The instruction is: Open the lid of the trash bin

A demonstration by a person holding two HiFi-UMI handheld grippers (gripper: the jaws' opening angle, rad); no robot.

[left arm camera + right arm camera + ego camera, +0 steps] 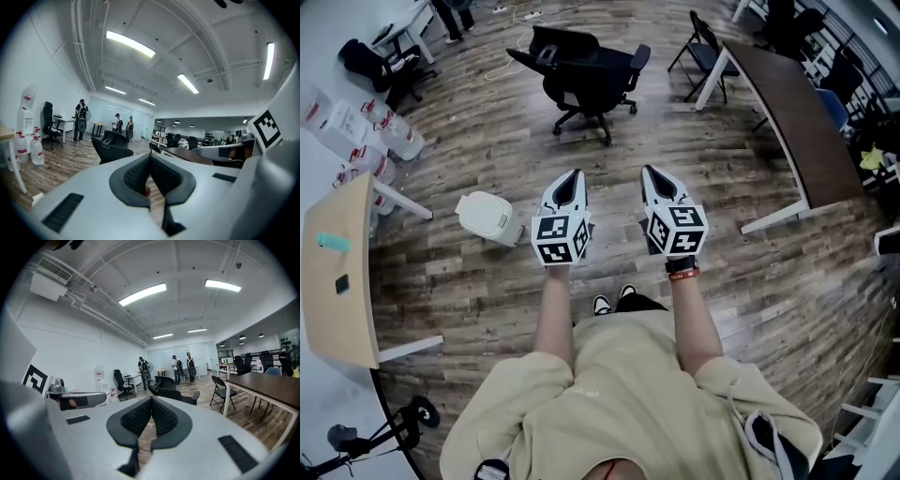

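A small white trash bin (490, 217) with its lid down stands on the wood floor, left of my hands in the head view. My left gripper (575, 174) is held level in the air to the bin's right, apart from it, jaws shut with nothing between them. My right gripper (649, 172) is beside it, also shut and empty. In the left gripper view the left gripper (150, 155) points across the office; the bin is out of that view. The right gripper (151, 399) likewise faces the room, and the bin does not show there.
A black office chair (586, 70) stands ahead of the grippers. A long brown table (799, 117) runs along the right, a curved wooden desk (337, 272) at the left. Water bottles (389, 141) sit far left. Several people (176, 367) stand at the room's far end.
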